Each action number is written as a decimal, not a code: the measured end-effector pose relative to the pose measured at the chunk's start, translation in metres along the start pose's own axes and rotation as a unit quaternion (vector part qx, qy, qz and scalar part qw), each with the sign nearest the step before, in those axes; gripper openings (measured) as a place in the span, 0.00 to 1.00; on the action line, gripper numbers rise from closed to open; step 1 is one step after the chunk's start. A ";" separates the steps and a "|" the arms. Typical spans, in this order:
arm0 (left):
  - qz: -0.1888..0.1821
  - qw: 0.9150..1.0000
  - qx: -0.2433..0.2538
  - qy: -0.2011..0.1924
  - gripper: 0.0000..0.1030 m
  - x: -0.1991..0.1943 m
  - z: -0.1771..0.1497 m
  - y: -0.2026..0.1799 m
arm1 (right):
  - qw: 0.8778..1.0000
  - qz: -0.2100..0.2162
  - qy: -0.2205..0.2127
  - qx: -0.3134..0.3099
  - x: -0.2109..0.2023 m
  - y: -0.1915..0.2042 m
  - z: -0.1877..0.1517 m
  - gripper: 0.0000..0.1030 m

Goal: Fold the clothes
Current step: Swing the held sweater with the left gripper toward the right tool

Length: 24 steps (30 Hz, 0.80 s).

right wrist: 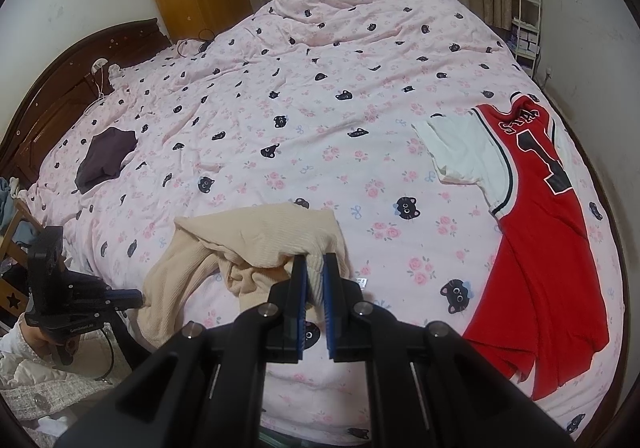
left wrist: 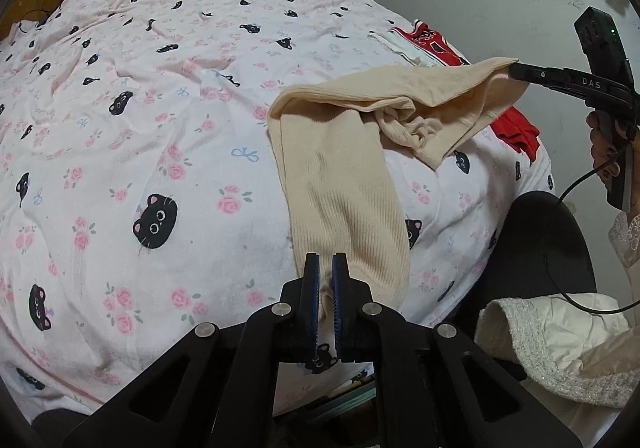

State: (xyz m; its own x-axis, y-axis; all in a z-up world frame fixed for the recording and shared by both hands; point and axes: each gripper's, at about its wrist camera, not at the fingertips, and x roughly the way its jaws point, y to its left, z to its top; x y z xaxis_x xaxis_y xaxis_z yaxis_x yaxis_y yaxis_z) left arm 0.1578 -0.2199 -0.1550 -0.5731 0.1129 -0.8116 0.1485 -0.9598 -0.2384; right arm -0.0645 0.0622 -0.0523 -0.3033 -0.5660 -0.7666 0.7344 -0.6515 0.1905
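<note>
Left gripper (left wrist: 326, 268) is clamped on a hem of the beige ribbed top (left wrist: 344, 184), soft knit trailing away ahead of it. Right gripper (right wrist: 314, 268) pinches another edge, cloth bunched just beyond its tips. Further out on the bedspread (right wrist: 280, 108): one red jersey (right wrist: 540, 228), one dark garment (right wrist: 106, 158).

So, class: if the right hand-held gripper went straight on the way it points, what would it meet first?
The right hand-held gripper already pinches the beige ribbed knit garment; beyond it, probably the pink cat-print bedcover.
</note>
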 end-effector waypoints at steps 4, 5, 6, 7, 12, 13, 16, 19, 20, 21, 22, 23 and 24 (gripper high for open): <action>0.014 1.000 -0.001 -0.003 0.09 -0.001 0.000 0.002 | 1.000 0.001 0.001 0.001 0.002 0.000 0.000 0.08; 0.014 1.000 -0.004 -0.002 0.10 0.000 0.000 0.004 | 1.000 0.002 0.001 0.000 0.002 0.000 0.000 0.08; 0.015 1.000 -0.008 -0.001 0.11 0.001 0.000 0.005 | 1.000 0.002 0.001 0.000 0.002 0.001 0.000 0.08; 0.015 1.000 -0.011 0.000 0.11 0.003 0.000 0.006 | 1.000 0.003 0.001 -0.001 0.003 0.002 0.000 0.08; 0.014 1.000 -0.008 0.004 0.13 0.009 0.001 0.004 | 1.000 0.004 0.003 -0.003 0.004 0.004 -0.001 0.08; 0.013 1.000 -0.008 0.003 0.13 0.009 0.002 0.003 | 1.000 0.004 0.003 -0.003 0.004 0.004 -0.001 0.08; 0.011 1.000 -0.009 0.001 0.13 0.011 0.002 0.003 | 1.000 0.003 0.003 -0.003 0.003 0.003 -0.002 0.08; 0.009 1.000 -0.010 0.002 0.12 0.011 0.003 0.003 | 1.000 0.003 0.003 -0.002 0.003 0.002 -0.002 0.08; 0.009 1.000 -0.010 0.001 0.12 0.011 0.003 0.003 | 1.000 0.003 0.004 -0.002 0.004 0.002 -0.002 0.08; 0.008 1.000 -0.011 0.001 0.11 0.011 0.003 0.004 | 1.000 0.003 0.004 -0.002 0.004 0.002 -0.002 0.08; 0.008 1.000 -0.012 0.001 0.07 0.011 0.003 0.004 | 1.000 0.003 0.004 -0.002 0.004 0.003 -0.002 0.08; 0.009 1.000 -0.013 0.001 0.04 0.011 0.003 0.004 | 1.000 0.003 0.004 -0.002 0.004 0.003 -0.002 0.08; 0.009 1.000 -0.013 0.000 0.04 0.011 0.003 0.005 | 1.000 0.004 0.004 -0.002 0.005 0.003 -0.002 0.08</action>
State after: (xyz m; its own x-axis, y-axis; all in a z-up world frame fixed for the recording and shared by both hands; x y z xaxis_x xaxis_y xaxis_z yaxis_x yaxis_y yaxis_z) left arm 0.1496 -0.2239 -0.1631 -0.5696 0.0959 -0.8163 0.1804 -0.9544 -0.2380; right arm -0.0621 0.0587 -0.0568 -0.2928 -0.5662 -0.7705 0.7393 -0.6451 0.1930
